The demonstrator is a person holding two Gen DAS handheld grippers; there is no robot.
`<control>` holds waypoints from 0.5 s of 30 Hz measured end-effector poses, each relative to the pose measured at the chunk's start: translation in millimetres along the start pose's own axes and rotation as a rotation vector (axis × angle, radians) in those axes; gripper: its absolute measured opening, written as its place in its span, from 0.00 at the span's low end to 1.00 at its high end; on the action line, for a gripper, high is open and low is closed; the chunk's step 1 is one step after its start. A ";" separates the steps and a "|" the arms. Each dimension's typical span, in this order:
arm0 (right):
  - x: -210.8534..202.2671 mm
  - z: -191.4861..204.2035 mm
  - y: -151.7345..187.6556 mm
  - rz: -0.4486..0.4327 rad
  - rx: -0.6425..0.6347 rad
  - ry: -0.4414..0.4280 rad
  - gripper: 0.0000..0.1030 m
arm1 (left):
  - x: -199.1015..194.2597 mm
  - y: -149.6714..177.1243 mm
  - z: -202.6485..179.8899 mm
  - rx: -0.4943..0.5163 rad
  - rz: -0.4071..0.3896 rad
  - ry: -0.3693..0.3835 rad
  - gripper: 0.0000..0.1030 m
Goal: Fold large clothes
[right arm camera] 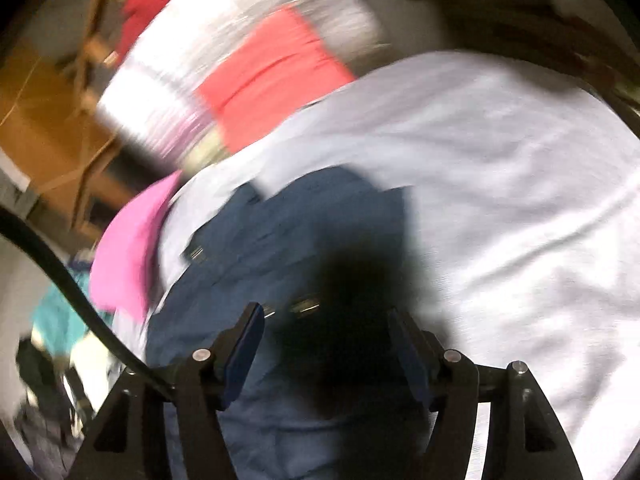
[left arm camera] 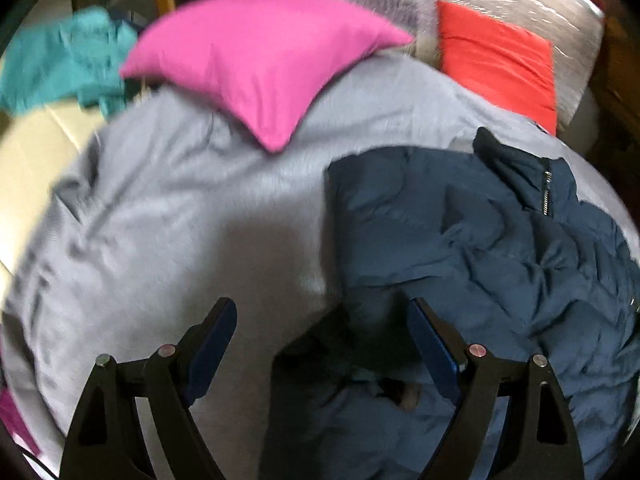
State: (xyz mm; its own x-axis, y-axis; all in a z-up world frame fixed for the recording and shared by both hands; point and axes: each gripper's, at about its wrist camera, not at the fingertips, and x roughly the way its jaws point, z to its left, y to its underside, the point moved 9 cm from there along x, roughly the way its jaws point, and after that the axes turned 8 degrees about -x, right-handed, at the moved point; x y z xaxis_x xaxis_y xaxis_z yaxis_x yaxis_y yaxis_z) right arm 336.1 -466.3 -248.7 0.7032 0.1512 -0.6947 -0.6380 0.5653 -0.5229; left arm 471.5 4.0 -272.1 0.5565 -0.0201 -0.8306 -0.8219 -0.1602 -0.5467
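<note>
A navy puffer jacket (left arm camera: 480,248) lies crumpled on a bed with a grey sheet (left arm camera: 180,208), at the right of the left wrist view, its zipper at the upper right. My left gripper (left arm camera: 322,316) is open and empty above the jacket's left edge. In the blurred right wrist view the jacket (right arm camera: 280,240) lies below my right gripper (right arm camera: 324,324), which is open and empty just above it. A dark patch on the jacket sits between its fingers.
A pink pillow (left arm camera: 256,60) and a red pillow (left arm camera: 500,60) lie at the head of the bed. A teal garment (left arm camera: 60,64) lies off the bed at far left. A black cable (right arm camera: 72,280) crosses the right wrist view's left side.
</note>
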 end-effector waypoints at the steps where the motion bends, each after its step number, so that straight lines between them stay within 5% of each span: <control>1: 0.9 -10.1 -0.9 0.005 0.029 0.007 0.67 | 6.6 2.8 0.5 -0.029 0.033 0.031 0.85; 8: 47.2 -17.6 26.8 0.173 0.079 -0.085 0.61 | 25.7 17.2 -11.3 -0.077 0.130 0.110 0.85; 11: 39.7 -2.0 26.2 0.136 -0.016 -0.052 0.41 | 16.7 12.6 -11.7 -0.071 0.098 0.101 0.84; 15: 33.5 10.6 22.1 0.092 -0.120 0.014 0.41 | 19.0 15.2 -13.8 -0.019 0.086 0.048 0.85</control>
State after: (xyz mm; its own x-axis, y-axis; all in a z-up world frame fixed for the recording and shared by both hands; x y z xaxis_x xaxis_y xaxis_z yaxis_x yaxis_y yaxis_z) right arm 349.0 -440.2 -278.3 0.6363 0.1856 -0.7488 -0.7329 0.4485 -0.5116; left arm 471.2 -12.4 -294.7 0.4892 -0.0822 -0.8683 -0.8648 -0.1745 -0.4707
